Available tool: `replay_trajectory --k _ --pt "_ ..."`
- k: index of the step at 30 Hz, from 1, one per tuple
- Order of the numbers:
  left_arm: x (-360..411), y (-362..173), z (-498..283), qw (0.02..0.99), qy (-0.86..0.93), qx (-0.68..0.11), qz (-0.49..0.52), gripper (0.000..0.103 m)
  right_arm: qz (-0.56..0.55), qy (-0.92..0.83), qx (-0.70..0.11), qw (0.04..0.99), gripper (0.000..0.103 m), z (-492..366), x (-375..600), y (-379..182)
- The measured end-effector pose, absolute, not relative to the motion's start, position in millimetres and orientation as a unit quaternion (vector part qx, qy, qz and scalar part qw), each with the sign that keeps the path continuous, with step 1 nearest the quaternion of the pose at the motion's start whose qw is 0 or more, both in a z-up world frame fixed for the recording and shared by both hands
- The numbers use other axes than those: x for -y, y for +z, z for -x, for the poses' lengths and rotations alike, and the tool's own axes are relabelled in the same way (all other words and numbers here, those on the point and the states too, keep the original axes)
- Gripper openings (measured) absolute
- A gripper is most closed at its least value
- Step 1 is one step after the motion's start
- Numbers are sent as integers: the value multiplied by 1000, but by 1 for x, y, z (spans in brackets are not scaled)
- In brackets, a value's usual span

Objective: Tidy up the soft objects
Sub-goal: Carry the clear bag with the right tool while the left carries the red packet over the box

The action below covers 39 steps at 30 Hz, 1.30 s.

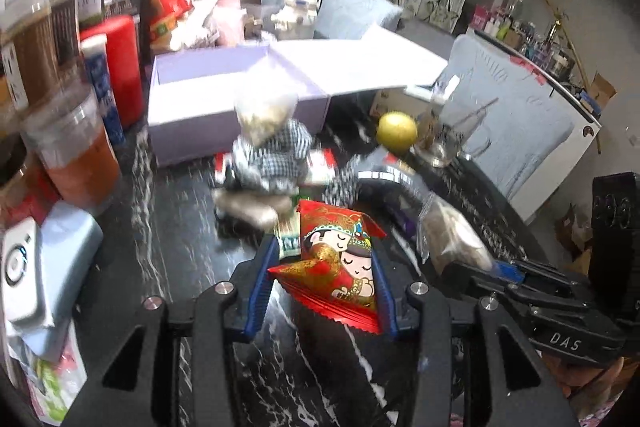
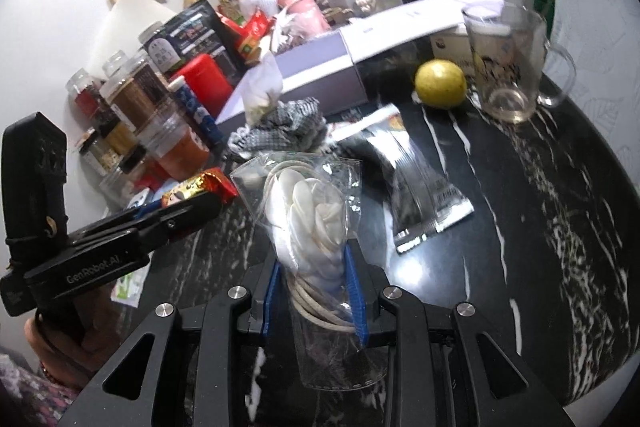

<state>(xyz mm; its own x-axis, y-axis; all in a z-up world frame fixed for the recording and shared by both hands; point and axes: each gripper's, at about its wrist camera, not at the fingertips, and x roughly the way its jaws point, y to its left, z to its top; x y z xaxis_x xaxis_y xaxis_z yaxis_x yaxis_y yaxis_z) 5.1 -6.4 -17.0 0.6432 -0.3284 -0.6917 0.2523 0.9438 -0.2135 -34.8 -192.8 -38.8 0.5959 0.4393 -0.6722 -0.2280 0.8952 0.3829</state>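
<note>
My left gripper is shut on a red pouch with two cartoon figures, held above the black marble table. My right gripper is shut on a clear plastic bag of white pieces and a coiled cord. An open lavender box stands behind, its lid flat to the right. A checkered cloth toy sits before the box, blurred. The toy also shows in the right wrist view. The right gripper with its bag appears at the right of the left wrist view.
Jars and bottles crowd the left side. A yellow fruit and a glass mug stand at the far right. A dark foil packet lies on the table. A pale blue device lies at the left.
</note>
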Motion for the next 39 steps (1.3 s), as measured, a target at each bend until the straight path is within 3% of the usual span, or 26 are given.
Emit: replay_trajectory --k 15,39 --pt "-10 38 -35 935 -153 -314 65 44 -96 235 -360 898 29 -8 167 9" --pt "-33 85 -129 964 -104 -240 51 44 -38 253 -317 913 29 -111 136 58"
